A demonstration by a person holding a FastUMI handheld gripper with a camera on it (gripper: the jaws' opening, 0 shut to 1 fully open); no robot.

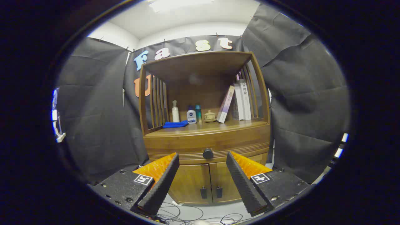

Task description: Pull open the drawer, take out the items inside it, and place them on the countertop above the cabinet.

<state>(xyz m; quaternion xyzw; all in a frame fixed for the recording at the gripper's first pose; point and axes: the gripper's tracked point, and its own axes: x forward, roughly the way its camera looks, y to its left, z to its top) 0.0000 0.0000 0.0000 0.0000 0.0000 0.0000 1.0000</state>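
My tool (202, 175) hangs with its fingers spread wide and holding nothing, aimed at the wooden cabinet (206, 140), well short of it. The drawer (187, 145) is closed, its dark round knob (207, 153) showing between and beyond the fingertips. Above it the bench (231, 125) carries bottles, a blue cloth (175, 124), a small lidded pot and leaning books (240, 100). I judge the opening step has not begun; next I must advance and close on the knob squarely.
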